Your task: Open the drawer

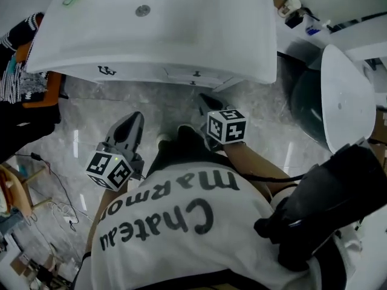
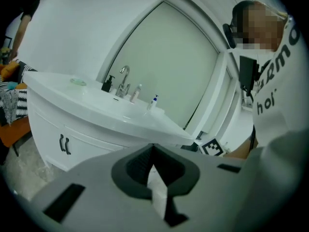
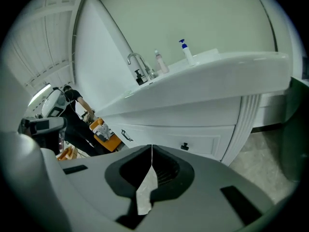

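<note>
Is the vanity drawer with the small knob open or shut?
Shut: the drawer front sits flush with the vanity face, knob untouched.

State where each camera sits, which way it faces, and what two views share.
Head view: on the person's head, looking steeply down at the white sink cabinet and marble floor; shows the shirt, left claw and right claw.
Left gripper view: on the left claw, facing the cabinet, tap and mirror; shut claw below, shirt at right.
Right gripper view: on the right claw, facing the drawer knob; shut claw below.
Shared: both gripper views show the tap.
</note>
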Motion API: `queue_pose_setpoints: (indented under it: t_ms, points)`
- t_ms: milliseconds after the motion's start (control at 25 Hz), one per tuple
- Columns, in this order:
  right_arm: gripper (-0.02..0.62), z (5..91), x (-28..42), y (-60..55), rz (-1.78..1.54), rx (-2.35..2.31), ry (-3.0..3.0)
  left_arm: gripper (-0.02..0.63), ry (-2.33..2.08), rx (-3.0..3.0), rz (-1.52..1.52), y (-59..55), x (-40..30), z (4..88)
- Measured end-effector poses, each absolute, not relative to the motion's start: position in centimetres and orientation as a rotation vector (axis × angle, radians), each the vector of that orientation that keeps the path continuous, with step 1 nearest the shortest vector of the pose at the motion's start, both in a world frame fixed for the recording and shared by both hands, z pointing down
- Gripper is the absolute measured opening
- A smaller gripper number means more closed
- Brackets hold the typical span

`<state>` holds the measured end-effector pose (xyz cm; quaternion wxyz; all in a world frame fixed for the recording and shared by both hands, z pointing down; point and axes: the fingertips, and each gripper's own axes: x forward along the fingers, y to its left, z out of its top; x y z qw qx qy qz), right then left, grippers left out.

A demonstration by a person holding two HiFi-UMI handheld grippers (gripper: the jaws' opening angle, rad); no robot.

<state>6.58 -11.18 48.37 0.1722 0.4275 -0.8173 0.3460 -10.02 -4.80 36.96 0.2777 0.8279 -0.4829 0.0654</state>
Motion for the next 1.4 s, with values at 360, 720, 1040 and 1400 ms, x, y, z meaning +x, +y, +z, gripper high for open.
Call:
queue_pose_setpoints:
  t_ms: [360, 720, 1040, 1400]
  points:
    - [0.011, 53.5, 7.8, -14.2, 0.901, 1.425, -2.129, 0.008, -1.201, 2.173, 0.23, -3.3, -13.4, 39.6]
    - [0.011, 58.1, 7.1, -16.5, 0.936, 1.396, -2.049, 0.009, -1.268, 2.072, 0.255, -3.8, -15.0, 42.2]
    - [0.104, 62.1, 7.8, -18.4, 0.942, 1.39, -1.954, 0.009, -1.374, 1.953, 0.255, -3.5, -17.5, 43.4]
    - [0.176, 65.1, 6.8, -20.3, 1.017, 1.362, -1.853, 0.009, -1.403, 1.926, 0.237, -5.0, -17.2, 43.5]
